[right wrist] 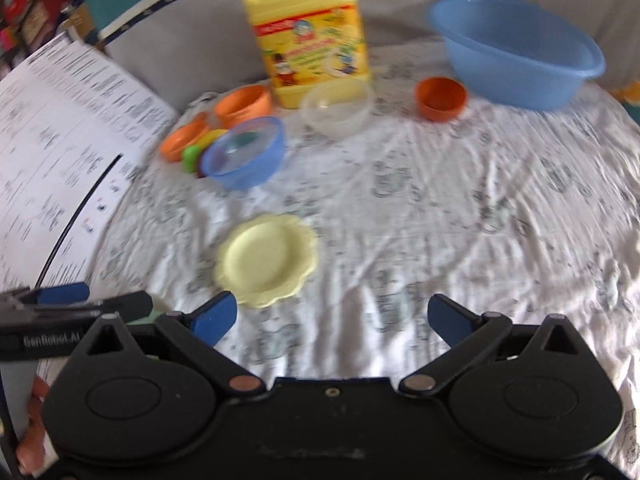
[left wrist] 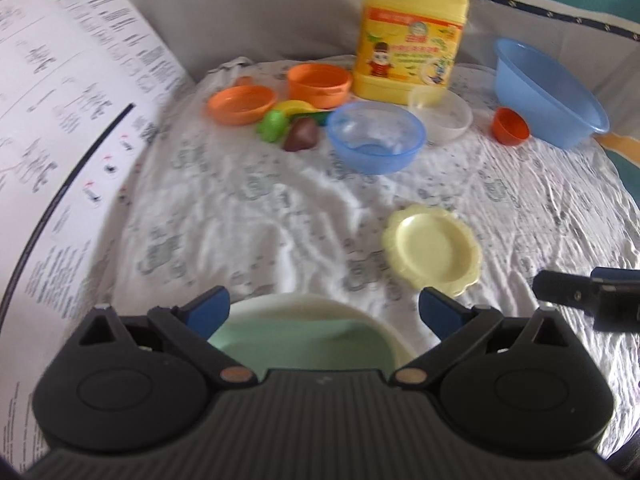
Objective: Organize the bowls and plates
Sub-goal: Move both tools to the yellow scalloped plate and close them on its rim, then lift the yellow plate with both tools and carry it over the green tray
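Note:
My left gripper stands wide open low over a pale green plate. The plate's left rim meets the left pad, and white cloth shows between its right rim and the right pad. A yellow scalloped plate lies on the cloth ahead. My right gripper is open with nothing between its fingers, and the yellow plate sits just beyond its left pad. Further back are a blue see-through bowl, a clear bowl, a small orange bowl and two orange dishes.
A big blue basin stands at the back right and a yellow detergent jug at the back middle. Toy fruit lies by the orange dishes. A printed sheet covers the left. The table has a wrinkled white cloth.

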Demonstrator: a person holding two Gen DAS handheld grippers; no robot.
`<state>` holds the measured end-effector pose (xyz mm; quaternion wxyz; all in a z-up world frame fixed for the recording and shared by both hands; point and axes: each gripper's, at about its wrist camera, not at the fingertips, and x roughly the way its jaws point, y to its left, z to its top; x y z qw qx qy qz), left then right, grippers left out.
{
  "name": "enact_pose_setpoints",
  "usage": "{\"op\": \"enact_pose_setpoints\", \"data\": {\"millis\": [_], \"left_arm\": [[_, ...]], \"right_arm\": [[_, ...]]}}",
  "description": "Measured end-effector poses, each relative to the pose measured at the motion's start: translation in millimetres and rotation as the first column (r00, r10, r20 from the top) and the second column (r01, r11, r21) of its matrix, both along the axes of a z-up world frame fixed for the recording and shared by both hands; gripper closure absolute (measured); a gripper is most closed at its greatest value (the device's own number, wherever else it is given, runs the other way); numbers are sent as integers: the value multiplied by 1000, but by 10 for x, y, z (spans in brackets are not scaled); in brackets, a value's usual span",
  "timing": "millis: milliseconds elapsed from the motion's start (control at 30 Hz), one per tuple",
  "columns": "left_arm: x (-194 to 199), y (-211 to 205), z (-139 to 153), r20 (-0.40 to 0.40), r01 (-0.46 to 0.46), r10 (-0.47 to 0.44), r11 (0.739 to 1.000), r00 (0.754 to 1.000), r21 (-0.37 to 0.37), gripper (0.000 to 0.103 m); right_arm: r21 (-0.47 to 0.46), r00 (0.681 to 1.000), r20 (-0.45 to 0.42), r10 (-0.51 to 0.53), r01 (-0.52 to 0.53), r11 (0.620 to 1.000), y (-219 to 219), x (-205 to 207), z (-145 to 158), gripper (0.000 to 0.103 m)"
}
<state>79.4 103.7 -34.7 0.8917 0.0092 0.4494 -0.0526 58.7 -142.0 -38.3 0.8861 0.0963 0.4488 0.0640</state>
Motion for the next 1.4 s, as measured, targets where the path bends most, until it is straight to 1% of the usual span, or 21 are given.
{"op": "enact_pose_setpoints", "data": {"millis": [133, 333, 367, 400, 467, 500, 533, 567, 600, 633, 667, 800, 833, 867, 900, 933, 967, 1000, 1133, 1233, 1400], "left_arm": [[130, -182, -59, -14, 25, -25, 1000, 1000, 8, 0], [360, -373, -191, -51, 48, -47, 999, 998, 9, 0], [396, -400, -217, -56, 53, -53, 999, 997, 6, 0], [425, -420, -242, -61, 58, -58, 998, 996, 3, 0], [476, -460, -287, -69, 65, -64, 998, 996, 4, 1], [499, -478, -310, -70, 69, -68, 998, 995, 4, 2], [520, -489, -329, -73, 73, -72, 997, 995, 3, 5], [542, -501, -352, -77, 77, -76, 997, 994, 0, 9], [558, -508, -372, -83, 80, -80, 997, 993, -4, 11], [573, -514, -390, -87, 83, -83, 997, 993, -9, 17], [590, -523, -412, -94, 89, -89, 996, 992, -14, 23], [629, -569, -480, -112, 109, -110, 994, 988, -18, 36], [638, -577, -494, -117, 114, -116, 993, 986, -29, 42], [646, -582, -505, -121, 119, -124, 992, 985, -44, 45], [643, -594, -501, -115, 122, -126, 992, 985, -44, 46], [645, -604, -498, -112, 132, -136, 990, 984, -49, 53], [650, -609, -497, -110, 140, -146, 988, 983, -60, 58], [656, -615, -497, -109, 142, -148, 988, 983, -65, 58], [680, -610, -505, -108, 139, -146, 987, 983, -76, 59], [681, -622, -511, -103, 147, -153, 987, 983, -67, 59], [682, -638, -516, -96, 150, -155, 987, 983, -59, 59]], "right_arm": [[-5, 998, -34, -46, 46, 999, -158, 135, -63, 0], [34, 996, -74, -55, 58, 998, -200, 351, -162, 0], [41, 996, -74, -50, 53, 998, -191, 383, -169, 2], [46, 996, -74, -46, 49, 998, -176, 427, -180, 6], [60, 996, -80, -38, 43, 997, -148, 511, -206, 8], [70, 996, -81, -35, 41, 997, -135, 544, -219, 13], [81, 996, -84, -30, 37, 996, -120, 576, -228, 18], [90, 996, -89, -24, 32, 995, -102, 611, -244, 19], [98, 996, -91, -17, 25, 995, -84, 637, -256, 24], [107, 996, -91, -4, 14, 994, -57, 663, -270, 31], [112, 996, -92, 7, 3, 994, -40, 678, -277, 34], [136, 994, -102, 48, -34, 990, 64, 757, -339, 57], [139, 993, -107, 55, -40, 989, 88, 775, -361, 61], [141, 992, -111, 62, -46, 989, 102, 795, -384, 63], [141, 991, -112, 67, -51, 989, 119, 809, -403, 66], [139, 991, -113, 73, -57, 989, 137, 823, -423, 69], [137, 991, -115, 75, -60, 989, 151, 838, -447, 70], [135, 990, -117, 78, -63, 989, 168, 851, -472, 72], [93, 991, -83, 108, -100, 991, 257, 871, -511, 75], [70, 991, -59, 124, -119, 990, 299, 887, -519, 75], [64, 993, -48, 112, -108, 992, 321, 874, -515, 75]]}}
